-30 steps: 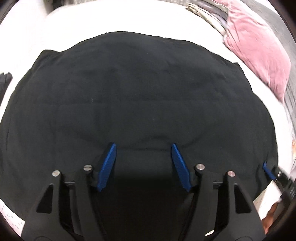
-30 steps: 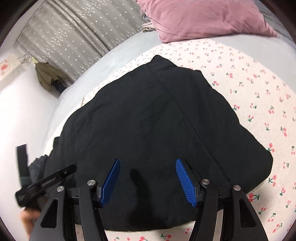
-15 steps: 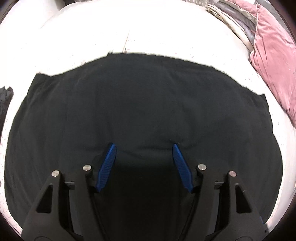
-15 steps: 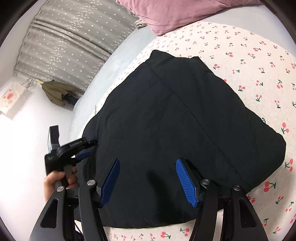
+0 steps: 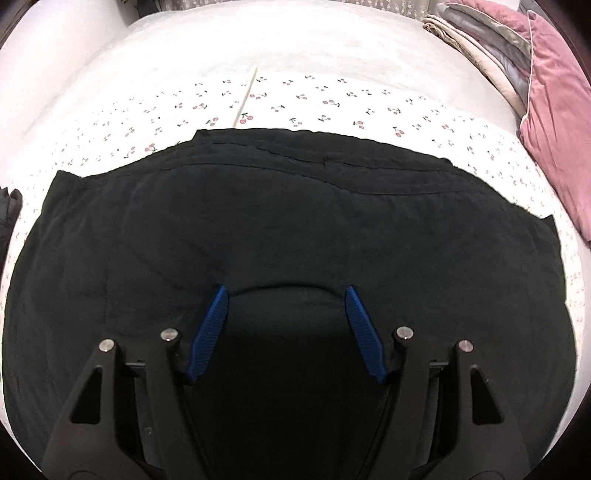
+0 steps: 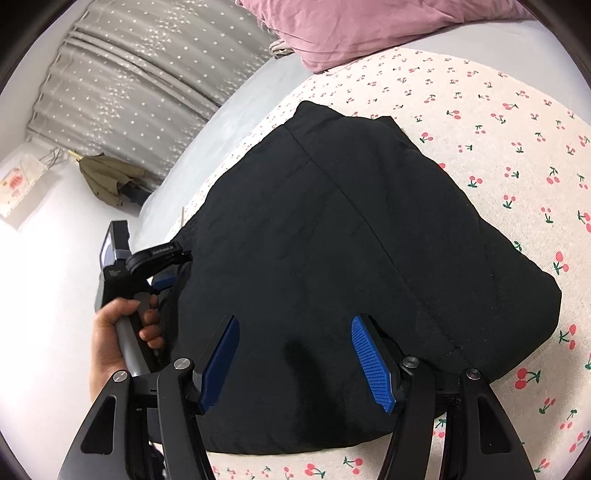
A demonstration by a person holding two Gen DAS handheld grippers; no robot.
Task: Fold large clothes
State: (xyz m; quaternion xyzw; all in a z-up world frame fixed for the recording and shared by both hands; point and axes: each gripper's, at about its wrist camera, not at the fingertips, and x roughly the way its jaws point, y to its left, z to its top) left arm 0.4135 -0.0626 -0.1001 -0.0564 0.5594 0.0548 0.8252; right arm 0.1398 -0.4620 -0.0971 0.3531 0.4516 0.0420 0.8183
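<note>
Fingers (image 5: 208, 328) of both grippers stand apart (gripping nothing) over the black garment (image 6: 332, 240).

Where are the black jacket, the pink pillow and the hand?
black jacket (image 6: 351, 240), right wrist view, middle of the top panel.
pink pillow (image 6: 369, 29), right wrist view, its front face.
hand (image 6: 114, 332), right wrist view, knuckles.

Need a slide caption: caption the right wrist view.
Right tool open above a folded black garment on a cherry-print sheet; left tool hand-held beside it.

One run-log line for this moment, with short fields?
garment: black garment spread on cherry-print sheet | left tool: open, over fabric | right tool: open, over near edge | fold: not started
</note>
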